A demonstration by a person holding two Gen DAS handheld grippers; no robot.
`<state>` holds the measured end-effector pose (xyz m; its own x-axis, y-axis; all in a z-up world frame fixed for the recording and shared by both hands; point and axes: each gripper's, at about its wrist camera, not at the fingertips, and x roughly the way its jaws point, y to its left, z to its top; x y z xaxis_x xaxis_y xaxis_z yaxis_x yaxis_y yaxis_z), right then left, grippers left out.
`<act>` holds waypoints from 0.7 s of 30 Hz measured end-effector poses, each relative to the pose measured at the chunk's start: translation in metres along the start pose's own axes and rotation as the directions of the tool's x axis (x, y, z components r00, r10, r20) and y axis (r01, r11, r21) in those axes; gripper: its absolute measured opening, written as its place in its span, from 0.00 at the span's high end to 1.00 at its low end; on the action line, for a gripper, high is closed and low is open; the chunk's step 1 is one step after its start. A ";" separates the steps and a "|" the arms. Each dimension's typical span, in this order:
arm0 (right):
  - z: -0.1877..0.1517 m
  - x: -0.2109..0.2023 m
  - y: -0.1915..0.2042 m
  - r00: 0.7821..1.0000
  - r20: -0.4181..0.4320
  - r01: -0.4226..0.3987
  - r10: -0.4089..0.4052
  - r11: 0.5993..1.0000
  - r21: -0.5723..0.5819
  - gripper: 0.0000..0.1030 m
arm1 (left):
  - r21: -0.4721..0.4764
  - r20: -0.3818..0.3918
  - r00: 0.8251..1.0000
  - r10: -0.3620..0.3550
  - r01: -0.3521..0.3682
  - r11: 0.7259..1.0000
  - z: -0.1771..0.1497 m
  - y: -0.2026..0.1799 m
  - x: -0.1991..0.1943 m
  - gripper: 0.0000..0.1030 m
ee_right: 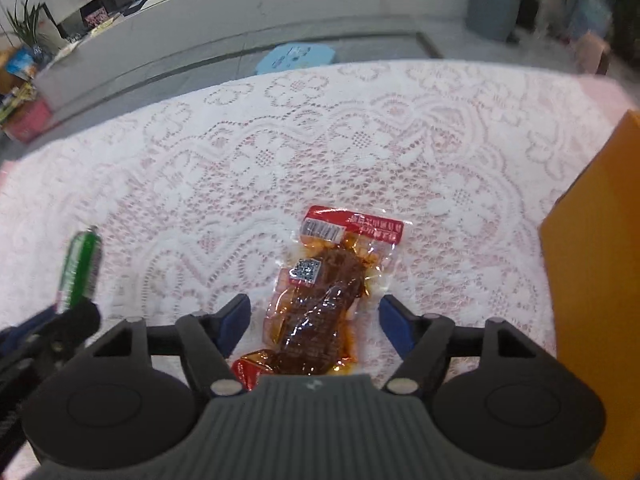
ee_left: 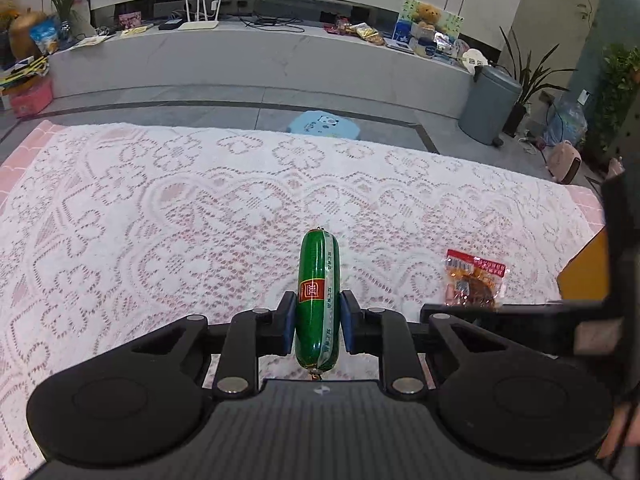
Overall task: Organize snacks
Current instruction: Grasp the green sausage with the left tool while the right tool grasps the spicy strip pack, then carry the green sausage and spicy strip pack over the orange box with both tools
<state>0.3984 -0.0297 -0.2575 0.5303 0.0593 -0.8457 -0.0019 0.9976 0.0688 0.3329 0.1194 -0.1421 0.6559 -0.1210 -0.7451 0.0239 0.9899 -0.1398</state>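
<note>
Left gripper (ee_left: 316,326): its blue pads are pressed against both sides of the green sausage (ee_left: 318,300), which sticks out forward between them, clear of the cloth as far as I can judge.
Right gripper (ee_right: 314,326): jaws spread wide, one on each side of the red snack pouch (ee_right: 324,300), neither pad touching it.
Red snack pouch: lying flat on the lace-covered table (ee_right: 280,152), just left of the orange box (ee_right: 600,272).
Green sausage: well to the left of the orange box, farther from it than the pouch.
Orange box: stands at the table's right edge; only its side shows, so I cannot tell what, if anything, is inside.
Done so far: one snack is in hand, nothing visibly stowed.
Left to do: my guess is the sausage has yet to travel to the orange box, and the pouch has yet to be gripped and moved there too.
Other snacks: none seen on the cloth near the orange box.
</note>
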 end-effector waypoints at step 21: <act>0.003 -0.043 -0.037 0.996 0.005 -0.090 0.091 0.995 -0.046 0.54 | -0.027 -0.019 1.000 -0.015 0.015 1.000 -0.010 -0.022 -0.038 0.76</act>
<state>0.3783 -0.0697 -0.2224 0.5319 0.1494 -0.8335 -0.0891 0.9887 0.1203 0.3000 0.1014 -0.1167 0.6407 -0.1378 -0.7553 0.0130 0.9856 -0.1687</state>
